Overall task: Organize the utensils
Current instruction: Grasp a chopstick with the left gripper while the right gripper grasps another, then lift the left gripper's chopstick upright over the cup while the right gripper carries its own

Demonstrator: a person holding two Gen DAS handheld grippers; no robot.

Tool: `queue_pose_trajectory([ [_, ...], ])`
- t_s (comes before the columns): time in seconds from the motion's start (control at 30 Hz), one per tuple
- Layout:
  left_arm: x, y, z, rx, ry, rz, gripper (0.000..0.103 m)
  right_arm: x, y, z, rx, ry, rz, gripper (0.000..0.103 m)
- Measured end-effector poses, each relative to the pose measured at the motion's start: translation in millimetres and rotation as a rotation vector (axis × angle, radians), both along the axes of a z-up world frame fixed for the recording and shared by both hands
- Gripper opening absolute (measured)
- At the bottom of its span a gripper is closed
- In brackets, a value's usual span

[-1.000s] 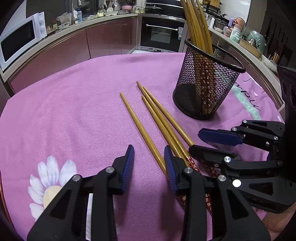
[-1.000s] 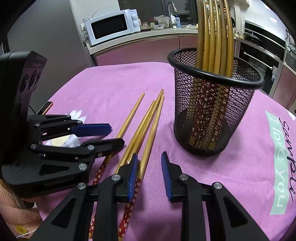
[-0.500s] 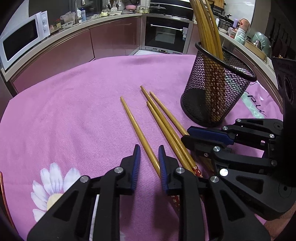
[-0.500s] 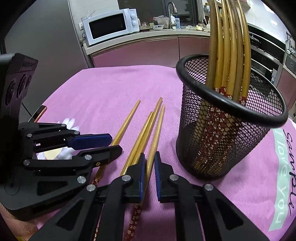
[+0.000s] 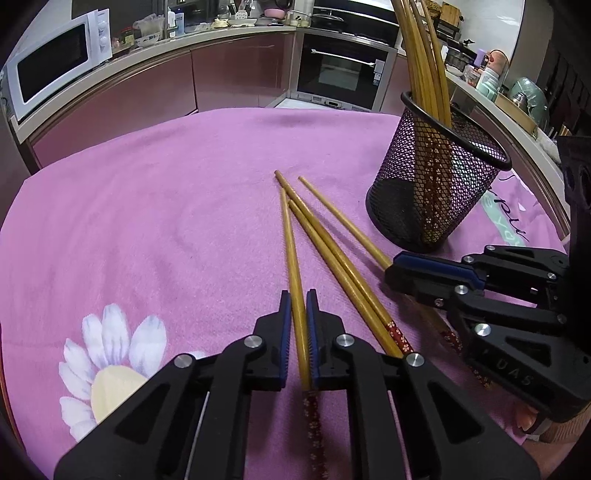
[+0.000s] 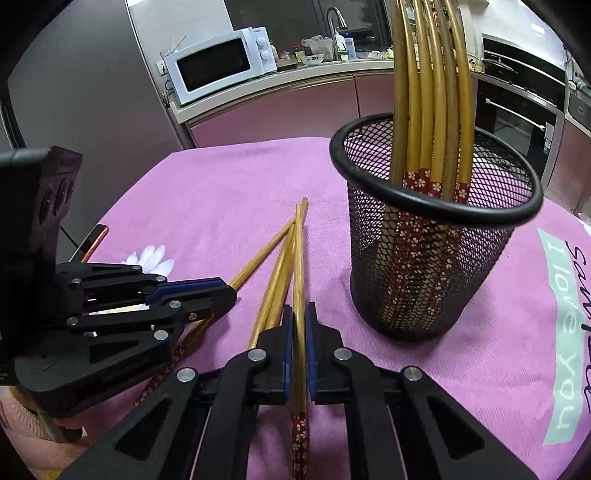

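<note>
On the pink surface [image 5: 147, 229], both tongs just closed: left tongs [image 5: 299, 317] & right tongs [image 6: 299, 325] each pinch 1 chopstick; cup [image 6: 436, 258] at 2 o'clock next.

We see a kitchen. The worktop [image 5: 147, 206] wears a pink cloth with a white flower [image 5: 110, 354] and some letters [image 6: 569, 332] on it. Behind it runs a long counter [image 5: 155, 48] with shiny pink cupboard doors [image 5: 236, 74] below. A white microwave [image 5: 55, 70] sits on that counter. Near it stand bottles and bowls, too small to tell apart. A tap [image 6: 334, 18] curves up by the sink. A black oven [image 5: 343, 70] is built in beside the cupboards. A tall grey fridge [image 6: 85, 85] stands at the side. The light is soft and a bit dim.
</note>
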State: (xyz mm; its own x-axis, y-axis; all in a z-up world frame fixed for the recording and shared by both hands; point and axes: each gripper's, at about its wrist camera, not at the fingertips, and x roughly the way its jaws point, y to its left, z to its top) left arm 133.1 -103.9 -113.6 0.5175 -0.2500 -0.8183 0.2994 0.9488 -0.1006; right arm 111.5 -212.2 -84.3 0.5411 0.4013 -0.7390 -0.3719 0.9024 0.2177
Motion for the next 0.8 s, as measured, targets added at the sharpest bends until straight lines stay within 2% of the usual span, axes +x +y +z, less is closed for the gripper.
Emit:
queue_pose_trajectory([
  [0.2, -6.8, 6.9, 2.9, -0.012, -0.002, 0.006, 0.008, -9.2, -7.2, 9.6, 0.025, -0.022, 0.018, 0.005],
  [0.47, -16.5, 21.1, 20.4, -0.085, -0.02, 0.001, 0.008, -23.0, -16.9, 27.6, 0.068, -0.07, 0.038, 0.005],
  [0.8, -34.8, 36.3, 75.9, -0.244, -0.109, -0.068, 0.008, -35.2, -39.7, 64.0, 0.134, -0.163, 0.022, 0.005],
])
